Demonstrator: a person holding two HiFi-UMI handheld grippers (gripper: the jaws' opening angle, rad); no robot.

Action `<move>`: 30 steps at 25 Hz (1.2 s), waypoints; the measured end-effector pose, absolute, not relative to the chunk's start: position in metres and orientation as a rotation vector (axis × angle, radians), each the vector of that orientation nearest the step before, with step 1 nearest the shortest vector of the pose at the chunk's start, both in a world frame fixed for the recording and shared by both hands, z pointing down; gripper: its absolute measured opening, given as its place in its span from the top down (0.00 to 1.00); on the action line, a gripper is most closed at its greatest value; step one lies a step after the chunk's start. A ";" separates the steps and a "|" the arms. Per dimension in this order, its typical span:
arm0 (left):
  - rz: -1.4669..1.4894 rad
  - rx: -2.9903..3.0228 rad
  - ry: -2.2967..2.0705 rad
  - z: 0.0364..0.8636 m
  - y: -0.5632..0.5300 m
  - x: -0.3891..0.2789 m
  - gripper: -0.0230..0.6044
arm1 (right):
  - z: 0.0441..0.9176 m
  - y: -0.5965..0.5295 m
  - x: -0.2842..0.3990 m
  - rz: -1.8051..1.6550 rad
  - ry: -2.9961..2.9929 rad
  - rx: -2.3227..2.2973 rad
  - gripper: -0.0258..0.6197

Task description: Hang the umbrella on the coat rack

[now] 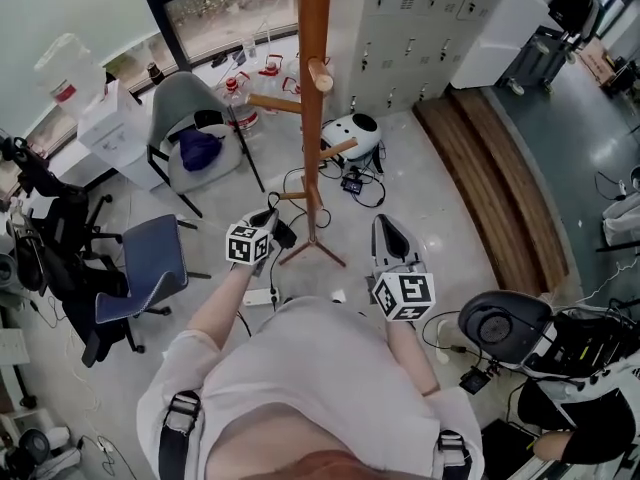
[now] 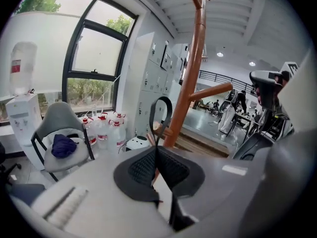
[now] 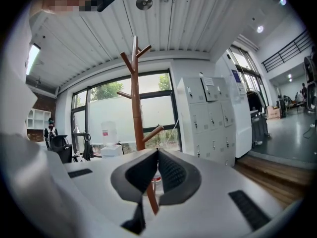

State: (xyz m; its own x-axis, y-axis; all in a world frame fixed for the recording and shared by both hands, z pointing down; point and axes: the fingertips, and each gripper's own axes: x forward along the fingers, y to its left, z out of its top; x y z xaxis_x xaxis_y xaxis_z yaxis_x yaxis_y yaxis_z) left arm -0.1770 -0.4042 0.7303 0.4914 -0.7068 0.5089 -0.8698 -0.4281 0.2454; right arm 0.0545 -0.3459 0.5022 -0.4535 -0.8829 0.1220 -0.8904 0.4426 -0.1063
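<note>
From where I stand, all I can see of the umbrella is a thin black strap loop (image 2: 170, 112). It is a narrow, flat band bent into a tall oval, and it stands up out of the left gripper (image 2: 156, 151). That gripper is clenched tight on the bottom of the loop, its ribbed dark pads pressed together around it. In the head view the left gripper (image 1: 270, 224) sits low, near the foot of the coat rack (image 1: 313, 88). The rest of the umbrella cannot be made out there among the dark cables on the floor (image 1: 440, 218).

In the left gripper view the loop is in front of the lower part of the orange-brown pole. It is below and to the left of a stubby peg (image 2: 213, 90) and is not hooked on anything.

The right gripper (image 3: 157, 155) is clenched too, pads meeting with nothing between them. It is held level beside the person's front, on the far side of the pole from the left one.

Behind the rack are a grey chair (image 1: 185, 103) with a blue cloth (image 1: 199, 149) on its seat, and a wall of pale lockers (image 1: 420, 18).
</note>
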 end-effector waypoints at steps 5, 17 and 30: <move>0.497 2.216 -1.257 0.754 -0.413 -0.174 0.95 | 0.504 -0.350 0.058 0.242 -2.613 1.627 0.95; 0.565 2.198 -1.217 0.772 -0.429 -0.178 0.95 | 0.507 -0.351 0.056 0.251 -2.594 1.630 0.95; 0.613 2.206 -1.185 0.779 -0.442 -0.173 0.95 | 0.509 -0.353 0.059 0.263 -2.580 1.650 0.95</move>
